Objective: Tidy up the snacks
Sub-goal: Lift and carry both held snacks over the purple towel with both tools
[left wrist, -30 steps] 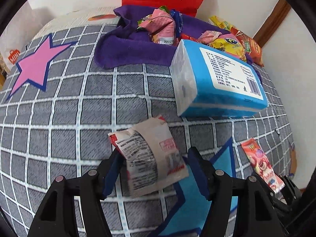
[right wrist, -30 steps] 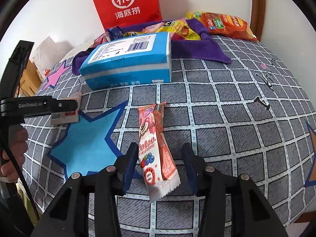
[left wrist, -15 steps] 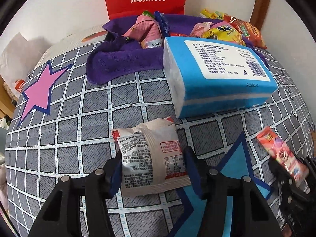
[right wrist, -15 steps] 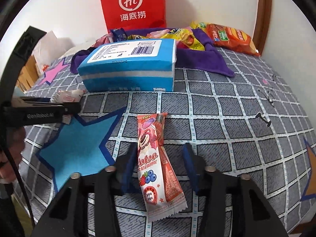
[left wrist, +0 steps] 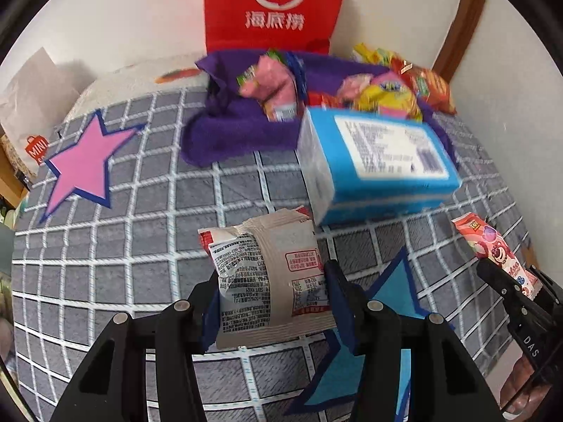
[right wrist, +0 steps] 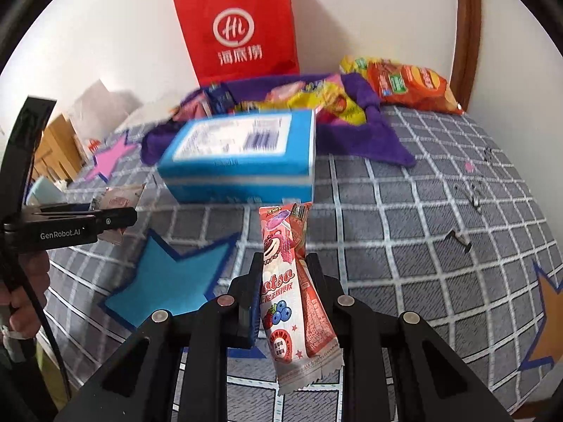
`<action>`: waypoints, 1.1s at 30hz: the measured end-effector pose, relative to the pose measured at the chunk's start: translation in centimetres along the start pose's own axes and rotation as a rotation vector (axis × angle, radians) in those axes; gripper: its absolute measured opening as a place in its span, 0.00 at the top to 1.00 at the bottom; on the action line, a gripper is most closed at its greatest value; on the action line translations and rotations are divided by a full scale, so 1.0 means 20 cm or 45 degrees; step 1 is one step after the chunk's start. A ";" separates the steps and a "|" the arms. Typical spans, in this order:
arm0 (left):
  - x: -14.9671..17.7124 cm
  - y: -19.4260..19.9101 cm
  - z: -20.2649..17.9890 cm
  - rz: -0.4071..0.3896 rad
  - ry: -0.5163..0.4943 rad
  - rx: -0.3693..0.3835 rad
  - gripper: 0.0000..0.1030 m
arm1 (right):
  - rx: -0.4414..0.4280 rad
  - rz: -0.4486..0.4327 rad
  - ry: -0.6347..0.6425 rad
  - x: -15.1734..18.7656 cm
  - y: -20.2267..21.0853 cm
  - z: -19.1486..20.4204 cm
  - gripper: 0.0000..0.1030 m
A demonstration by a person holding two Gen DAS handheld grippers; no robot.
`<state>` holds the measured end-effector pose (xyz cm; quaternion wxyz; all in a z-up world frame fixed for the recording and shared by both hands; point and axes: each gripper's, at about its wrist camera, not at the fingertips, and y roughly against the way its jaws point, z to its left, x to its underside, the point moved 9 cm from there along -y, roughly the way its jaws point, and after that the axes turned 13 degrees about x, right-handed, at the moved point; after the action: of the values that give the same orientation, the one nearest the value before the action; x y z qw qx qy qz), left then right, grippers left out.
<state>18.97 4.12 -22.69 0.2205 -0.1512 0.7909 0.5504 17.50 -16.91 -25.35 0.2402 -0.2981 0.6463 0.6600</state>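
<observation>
A beige snack packet (left wrist: 267,270) with a red label and printed back is clamped between the pads of my left gripper (left wrist: 272,276), lifted off the grey checked bedspread (left wrist: 140,246). My right gripper (right wrist: 285,260) is shut on a long pink strawberry snack packet (right wrist: 281,281), which stands upright between its fingers, clear of the bed. In the left wrist view the right gripper (left wrist: 510,281) and its pink packet (left wrist: 492,249) show at the right edge. In the right wrist view the left gripper (right wrist: 116,218) and its beige packet (right wrist: 119,198) show at the left.
A blue tissue pack (left wrist: 380,161) lies ahead on the bed. Behind it a purple cloth (left wrist: 232,133) holds several snack bags, with an orange chip bag (right wrist: 411,86) at the back right. A red paper bag (left wrist: 274,7) stands against the wall. A white paper bag (left wrist: 31,105) is far left.
Both grippers closed on their packets and rose, lifting the beige packet and the pink packet off the bedspread. The pink packet now stands upright.
</observation>
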 end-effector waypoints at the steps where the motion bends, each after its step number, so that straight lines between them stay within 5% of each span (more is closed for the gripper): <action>1: -0.03 0.02 -0.01 -0.016 0.002 -0.003 0.51 | -0.003 -0.015 -0.005 -0.03 0.02 0.00 0.78; 15: -0.49 0.25 -0.06 -0.197 -0.027 -0.002 0.51 | 0.016 -0.142 -0.049 -0.55 0.16 -0.04 0.78; 33: -0.95 0.14 -0.08 -0.268 -0.039 0.016 0.51 | -0.027 -0.230 -0.036 -1.11 0.02 0.01 0.78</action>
<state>33.56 3.61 -10.17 0.2901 -0.2238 0.7707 0.5213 32.86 -15.14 -9.44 0.3046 -0.3484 0.6065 0.6466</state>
